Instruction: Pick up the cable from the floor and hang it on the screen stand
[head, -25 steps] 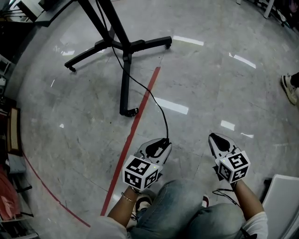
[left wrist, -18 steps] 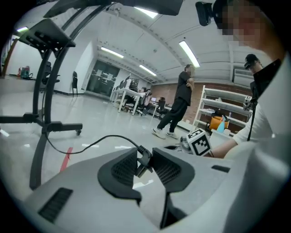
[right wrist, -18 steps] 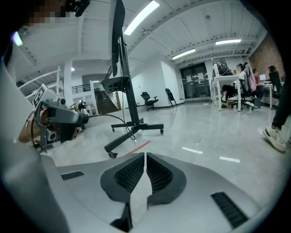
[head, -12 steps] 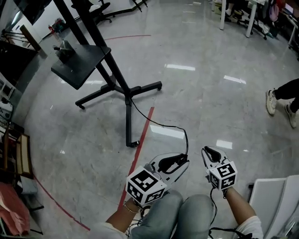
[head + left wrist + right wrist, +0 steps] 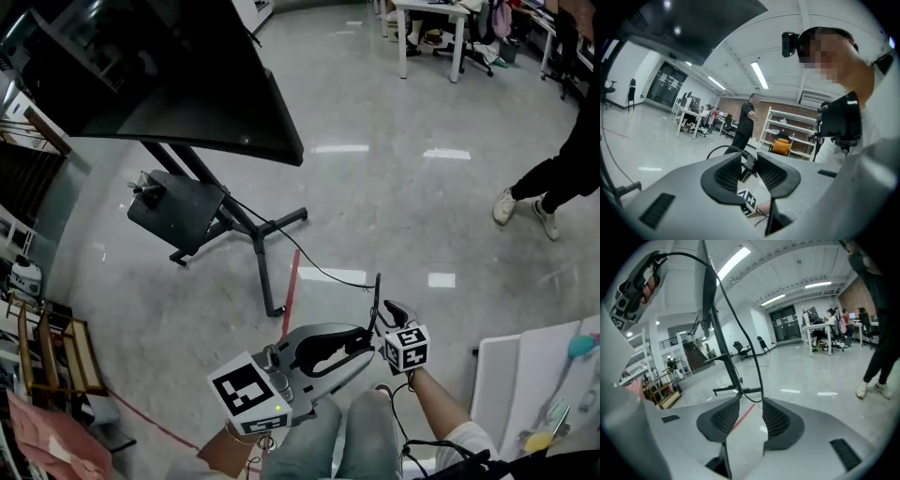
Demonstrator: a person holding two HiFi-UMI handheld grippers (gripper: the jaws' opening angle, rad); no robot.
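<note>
Near the knees (image 5: 364, 441), the left gripper (image 5: 364, 339) pinches the cable (image 5: 323, 273), which trails far-left to the screen stand (image 5: 263, 251). Just beside it, the right gripper (image 5: 388, 309) has its jaws just opened, holding nothing.

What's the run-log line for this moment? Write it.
left tool: shut on cable plug | right tool: jaws just been opening, nothing gripped | cable: not yet on screen stand

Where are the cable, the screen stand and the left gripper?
cable (image 5: 328, 276): head view, slack stretch above the floor.
screen stand (image 5: 266, 277): head view, front base leg.
left gripper (image 5: 367, 339): head view, between its fingertips.
</note>
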